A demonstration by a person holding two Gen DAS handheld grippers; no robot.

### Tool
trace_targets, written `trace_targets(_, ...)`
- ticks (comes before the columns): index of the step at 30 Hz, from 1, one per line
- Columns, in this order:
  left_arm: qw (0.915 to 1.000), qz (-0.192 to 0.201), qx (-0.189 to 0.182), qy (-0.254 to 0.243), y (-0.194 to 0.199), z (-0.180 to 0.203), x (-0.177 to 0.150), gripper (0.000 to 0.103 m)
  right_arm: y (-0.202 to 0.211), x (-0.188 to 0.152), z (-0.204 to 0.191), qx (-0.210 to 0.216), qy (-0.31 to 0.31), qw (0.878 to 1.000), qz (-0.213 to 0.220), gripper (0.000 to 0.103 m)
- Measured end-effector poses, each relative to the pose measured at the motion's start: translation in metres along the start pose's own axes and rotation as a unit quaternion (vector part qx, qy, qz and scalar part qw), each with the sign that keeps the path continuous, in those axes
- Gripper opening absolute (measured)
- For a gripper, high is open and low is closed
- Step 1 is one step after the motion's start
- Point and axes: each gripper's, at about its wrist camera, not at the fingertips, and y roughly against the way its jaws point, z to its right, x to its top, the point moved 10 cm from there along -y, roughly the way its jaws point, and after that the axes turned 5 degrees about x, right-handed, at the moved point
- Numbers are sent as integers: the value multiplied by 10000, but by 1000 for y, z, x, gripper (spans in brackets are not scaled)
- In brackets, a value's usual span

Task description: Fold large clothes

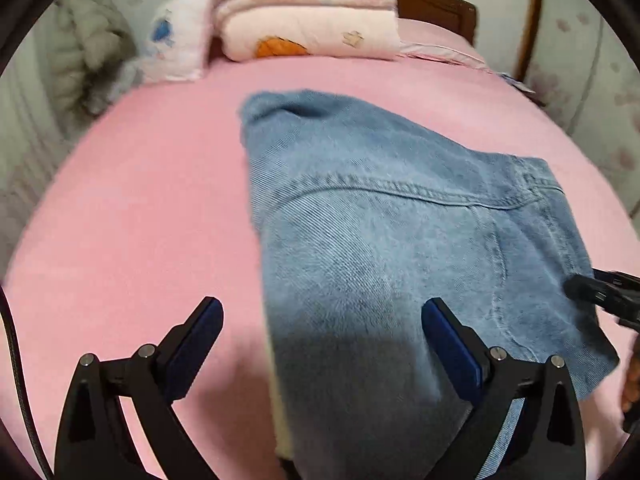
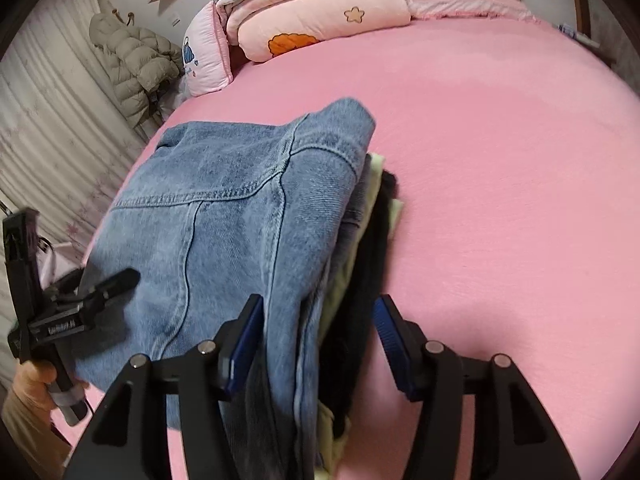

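A folded blue denim garment [image 1: 380,220] [image 2: 224,208] lies on the pink bed sheet [image 1: 140,200] [image 2: 500,200]. In the right wrist view it tops a small stack, with a pale yellow garment [image 2: 344,276] and a black garment [image 2: 372,248] showing under its right edge. My left gripper [image 1: 322,304] stands wide open over the denim's near left edge, and its pads touch nothing. My right gripper [image 2: 320,300] is open with the stack's near edge between its jaws. One finger [image 2: 116,282] of the left gripper rests low over the denim. A right gripper finger [image 1: 592,292] shows at the denim's right side.
Folded pink quilts [image 1: 312,20] [image 2: 320,20] are piled at the head of the bed by a wooden headboard [image 1: 436,4]. A beige puffer coat [image 2: 132,64] hangs at the left wall beside a pale curtain [image 2: 48,120]. A hand [image 2: 32,380] holds the left gripper's handle.
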Motion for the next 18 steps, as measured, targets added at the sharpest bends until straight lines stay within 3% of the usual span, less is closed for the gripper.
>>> trace_targets(2,9994,18,341,26,21,-8,-7,100,20,-7,0,-121,99,9999,-17,56)
trace_targets(4,9990,-16,449,36,39,-9,-13,100,44,-11,-2,-191,150,9997,14,56)
trace_targets(13,9990,249,370,9,191,15,-23,100,179,-38,-31,78,-71,9999,78,56)
trace_targets(18,9991,309,258,109,286,42,-48,100,270,-72,-56,191,-119,9997,79,56)
